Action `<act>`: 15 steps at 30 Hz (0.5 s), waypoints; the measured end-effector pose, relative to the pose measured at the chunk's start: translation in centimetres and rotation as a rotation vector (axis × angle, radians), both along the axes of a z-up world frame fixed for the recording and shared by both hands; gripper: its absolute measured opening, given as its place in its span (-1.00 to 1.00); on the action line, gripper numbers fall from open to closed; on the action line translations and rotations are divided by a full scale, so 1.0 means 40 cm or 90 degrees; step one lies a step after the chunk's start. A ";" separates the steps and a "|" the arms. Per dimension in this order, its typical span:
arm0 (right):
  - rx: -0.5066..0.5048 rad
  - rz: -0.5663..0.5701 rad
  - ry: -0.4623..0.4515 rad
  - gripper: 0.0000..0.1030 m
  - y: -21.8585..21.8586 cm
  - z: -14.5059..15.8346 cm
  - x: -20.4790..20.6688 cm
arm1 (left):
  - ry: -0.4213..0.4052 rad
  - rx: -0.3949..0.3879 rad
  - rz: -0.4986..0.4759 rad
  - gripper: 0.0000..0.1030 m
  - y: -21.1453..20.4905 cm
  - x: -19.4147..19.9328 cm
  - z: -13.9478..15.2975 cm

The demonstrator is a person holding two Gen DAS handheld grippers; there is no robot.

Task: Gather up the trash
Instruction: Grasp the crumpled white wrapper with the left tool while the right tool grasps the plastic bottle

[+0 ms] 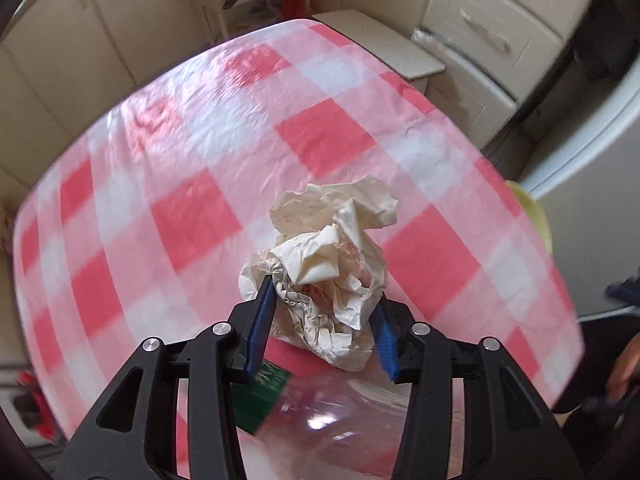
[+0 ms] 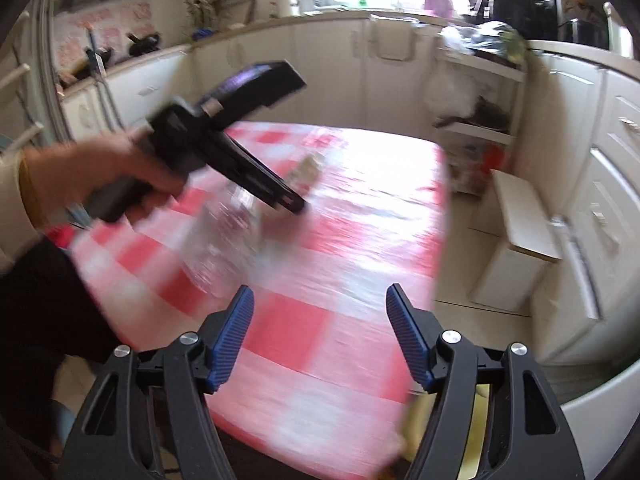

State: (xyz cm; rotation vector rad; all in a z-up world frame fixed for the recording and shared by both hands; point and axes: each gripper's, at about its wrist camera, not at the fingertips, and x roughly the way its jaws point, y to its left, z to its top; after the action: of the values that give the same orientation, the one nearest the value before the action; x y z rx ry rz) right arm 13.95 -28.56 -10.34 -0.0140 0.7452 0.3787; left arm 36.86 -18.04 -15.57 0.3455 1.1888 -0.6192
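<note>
A ball of crumpled white paper (image 1: 320, 272) sits between the blue pads of my left gripper (image 1: 324, 304), which press on it from both sides over the red-and-white checked tablecloth (image 1: 180, 208). I cannot tell whether the paper is off the cloth. A clear plastic bottle (image 1: 340, 412) with a green cap (image 1: 260, 396) lies just below the gripper. In the right wrist view a hand holds the left gripper (image 2: 298, 204) pointing down beside the blurred bottle (image 2: 224, 240). My right gripper (image 2: 320, 300) stands open above the table's near edge with nothing between its fingers.
A pale yellow object (image 1: 528, 208) shows past the table's right edge and under the right gripper (image 2: 480, 412). A white box-like stool (image 2: 516, 240) stands on the floor to the right. Cream cabinets (image 1: 500, 32) and a cluttered rack (image 2: 480, 80) ring the table.
</note>
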 end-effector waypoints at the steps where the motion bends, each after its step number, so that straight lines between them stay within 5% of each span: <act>1: 0.014 0.010 0.000 0.44 0.010 0.006 0.003 | 0.006 -0.034 0.023 -0.16 0.026 -0.001 0.008; 8: 0.026 0.061 0.008 0.45 0.150 0.006 0.029 | -0.025 -0.199 0.137 -0.16 0.171 -0.003 0.071; 15: -0.046 0.050 0.032 0.46 0.229 -0.050 0.076 | -0.110 -0.273 0.183 -0.16 0.303 -0.070 0.169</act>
State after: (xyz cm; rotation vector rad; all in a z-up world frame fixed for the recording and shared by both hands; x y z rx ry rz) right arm 16.98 -19.38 -12.36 -0.1023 0.8088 0.4273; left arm 34.07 -5.92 -8.83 -0.1315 0.8898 -0.5624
